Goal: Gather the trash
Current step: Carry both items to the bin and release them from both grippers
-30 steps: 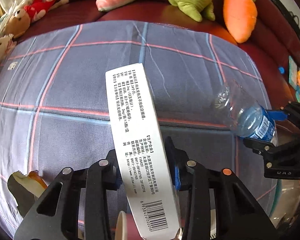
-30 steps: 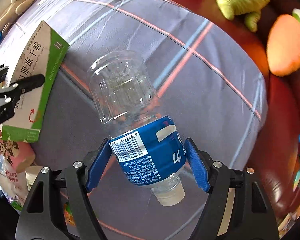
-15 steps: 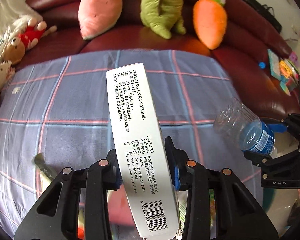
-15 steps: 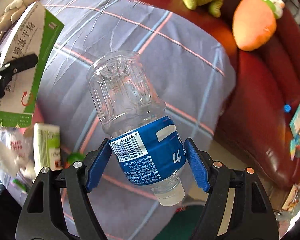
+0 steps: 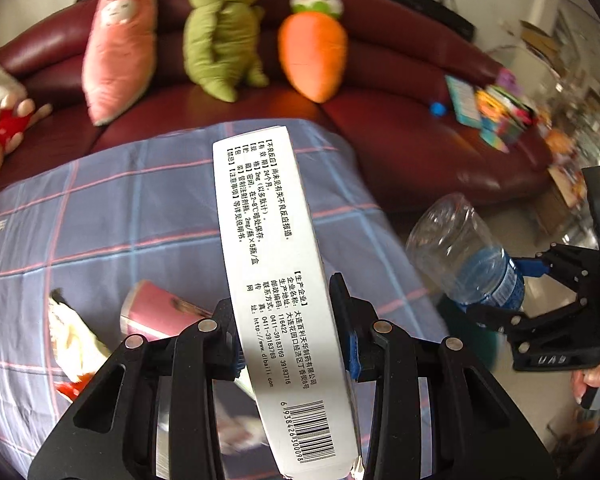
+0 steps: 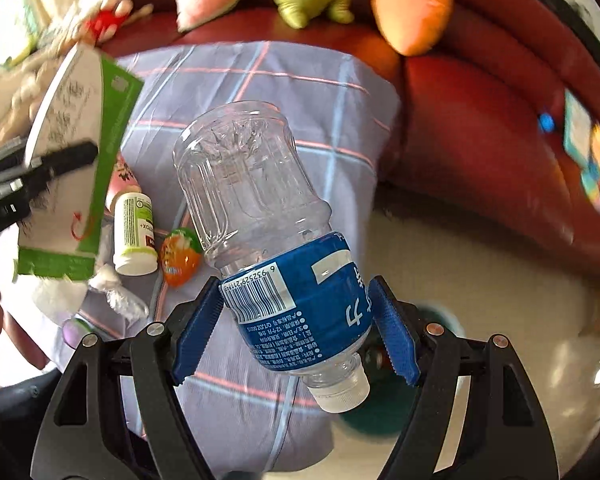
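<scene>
The left gripper (image 5: pixel 288 344) is closed part-way on a white medicine box (image 5: pixel 268 264), its 2 pads pressing the broad faces near the barcode end. The box's long axis runs straight out ahead of the jaws, so most of its length sticks forward past the fingertips.

The right gripper (image 6: pixel 296 332) stands wider, clamped across the blue-labelled part of an empty plastic bottle (image 6: pixel 260 216). The bottle lies cap-end back toward the wrist and clear base pointing forward and up, tilted a little to the left of the jaw line.

Both pieces of trash are carried clear of the plaid cloth (image 5: pixel 100 220). The relation that matters is the dark green round shape (image 6: pixel 380 424) on the pale floor, seen just behind and below the bottle's cap in the right wrist view; it is probably a bin, though only a sliver shows. It sits almost directly under the right jaws, so the bottle looks the nearer of the 2 to drop. From the left jaws it lies off to the right, beyond the cloth's edge.

More litter waits on the cloth: a small white bottle (image 6: pixel 134 234), an orange packet (image 6: pixel 180 258) and a pink cup (image 5: pixel 156 312).
</scene>
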